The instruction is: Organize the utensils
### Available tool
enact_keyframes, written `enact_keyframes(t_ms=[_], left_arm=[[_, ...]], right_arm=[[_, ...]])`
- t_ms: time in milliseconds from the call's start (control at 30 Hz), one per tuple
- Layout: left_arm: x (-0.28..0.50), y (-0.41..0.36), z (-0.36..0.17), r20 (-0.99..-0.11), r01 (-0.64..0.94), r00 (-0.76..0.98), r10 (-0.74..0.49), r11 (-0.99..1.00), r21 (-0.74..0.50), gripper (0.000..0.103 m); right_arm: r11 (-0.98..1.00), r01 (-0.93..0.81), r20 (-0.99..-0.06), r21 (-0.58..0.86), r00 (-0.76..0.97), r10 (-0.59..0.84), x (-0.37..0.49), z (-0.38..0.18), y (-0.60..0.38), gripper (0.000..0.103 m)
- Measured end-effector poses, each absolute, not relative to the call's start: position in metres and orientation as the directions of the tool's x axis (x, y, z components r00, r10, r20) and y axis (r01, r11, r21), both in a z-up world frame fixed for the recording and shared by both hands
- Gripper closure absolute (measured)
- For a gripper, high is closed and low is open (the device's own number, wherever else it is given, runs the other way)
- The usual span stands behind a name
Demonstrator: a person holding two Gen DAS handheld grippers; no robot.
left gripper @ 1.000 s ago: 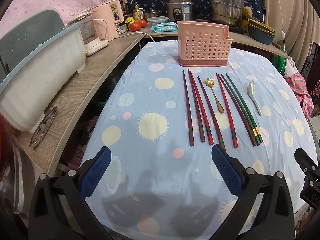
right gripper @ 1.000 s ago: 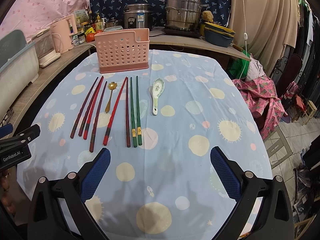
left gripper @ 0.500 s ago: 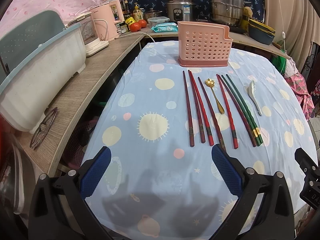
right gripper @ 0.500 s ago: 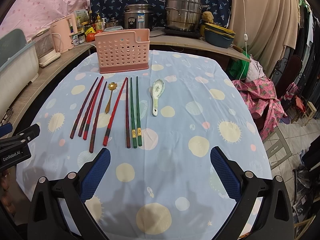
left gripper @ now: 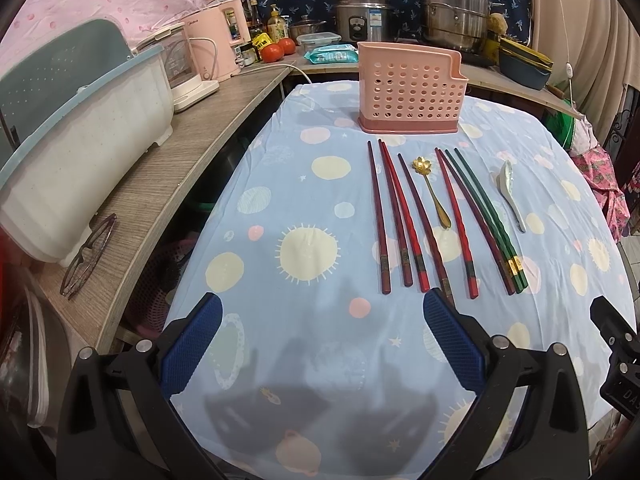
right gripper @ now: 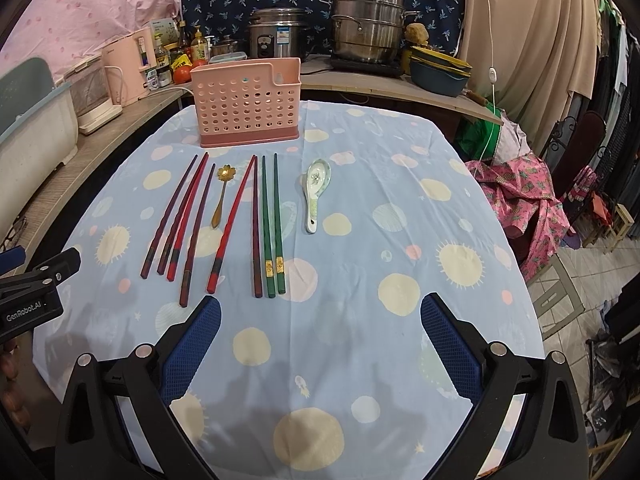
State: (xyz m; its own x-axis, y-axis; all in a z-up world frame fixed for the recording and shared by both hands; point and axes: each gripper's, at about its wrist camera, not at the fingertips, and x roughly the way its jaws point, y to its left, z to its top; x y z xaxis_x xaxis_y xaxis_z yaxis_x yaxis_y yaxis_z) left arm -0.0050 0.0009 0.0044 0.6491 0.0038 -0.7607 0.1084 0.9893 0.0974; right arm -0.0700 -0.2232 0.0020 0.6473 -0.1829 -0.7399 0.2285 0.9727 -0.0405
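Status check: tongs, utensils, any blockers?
Left tongs open, empty. Right tongs open, empty. Chopsticks, both spoons flat on cloth; pink holder behind. Nothing in the way.

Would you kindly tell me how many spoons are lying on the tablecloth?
2. The gold spoon with a flower-shaped bowl lies among the red chopsticks; the white ceramic spoon lies right of the green chopsticks. Any inside the pink utensil holder would be hidden.

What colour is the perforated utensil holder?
Pink, with a darker pink base; the utensil holder shows best in the right wrist view.
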Motion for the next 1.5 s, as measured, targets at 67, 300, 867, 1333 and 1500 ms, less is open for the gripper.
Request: enact_keyframes(t_ms=[67, 300, 867, 1333, 1500], left_arm=[[-0.005, 0.002, 0.004, -0.761, 0.108, 0.649, 0.004, 0.989, 0.097, 0.007], [-0.003, 0.002, 0.003, -0.762, 0.107, 0.647, 0.004, 0.990, 0.097, 0.007], [0.002, 0.000, -0.001, -0.776, 0.103, 0.631, 0.011, 0.990, 0.098, 0.007], [0.014, -0.003, -0.011, -0.792, 0.125, 0.610, -0.035, 0.991, 0.053, 0.007], [0.036, -0.004, -0.028, -0.822, 0.128, 0.567, -0.054, 0.992, 0.023, 0.007]], right_arm=[[0.973, 0.228, -0.740, -0.041, 0.647, -0.183, -0.070, 0.002, -0.223, 0.007], [0.973, 0.228, -0.742, -0.039, 0.646, -0.181, -0.069, 0.002, -0.222, 0.007], [0.973, 0.229, -0.748, -0.030, 0.641, -0.173, -0.066, -0.001, -0.221, 0.007], [0.972, 0.236, -0.761, -0.006, 0.629, -0.157, -0.057, -0.009, -0.226, 0.007], [0.968, 0.250, -0.776, 0.004, 0.611, -0.154, -0.043, -0.016, -0.237, 0.007]])
